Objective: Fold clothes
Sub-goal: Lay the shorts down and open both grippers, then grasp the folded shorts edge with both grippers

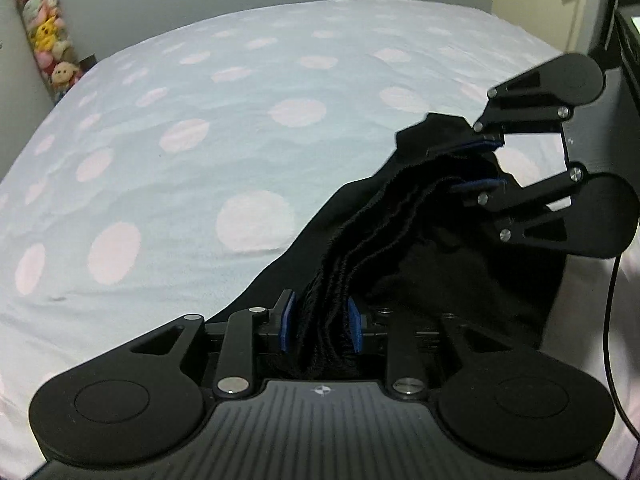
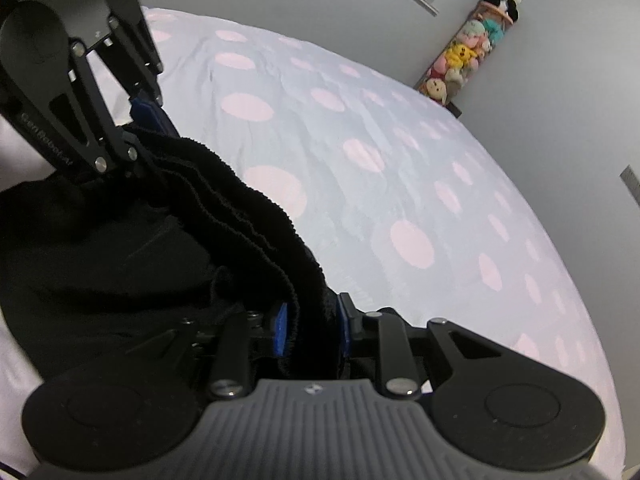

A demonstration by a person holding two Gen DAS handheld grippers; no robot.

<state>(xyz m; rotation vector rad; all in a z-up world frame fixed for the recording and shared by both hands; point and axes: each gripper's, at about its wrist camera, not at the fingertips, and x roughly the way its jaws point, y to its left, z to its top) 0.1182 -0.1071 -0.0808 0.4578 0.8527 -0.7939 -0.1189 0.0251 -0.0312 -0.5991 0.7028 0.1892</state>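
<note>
A black garment (image 1: 400,240) with a ribbed edge hangs stretched between my two grippers above the bed. My left gripper (image 1: 322,322) is shut on one end of the bunched ribbed edge, blue pads pressed on the cloth. My right gripper (image 1: 480,164) shows at the right of the left wrist view, shut on the other end. In the right wrist view my right gripper (image 2: 312,330) clamps the black garment (image 2: 120,252), and my left gripper (image 2: 148,120) holds its far end at upper left. The rest of the cloth sags below the edge.
A bed sheet (image 1: 180,140), pale blue with pink dots, spreads under and beyond the garment. A column of stuffed toys (image 2: 468,48) stands in the corner by the grey wall. A dark cabinet (image 1: 624,40) and a cable (image 1: 612,320) are at the right.
</note>
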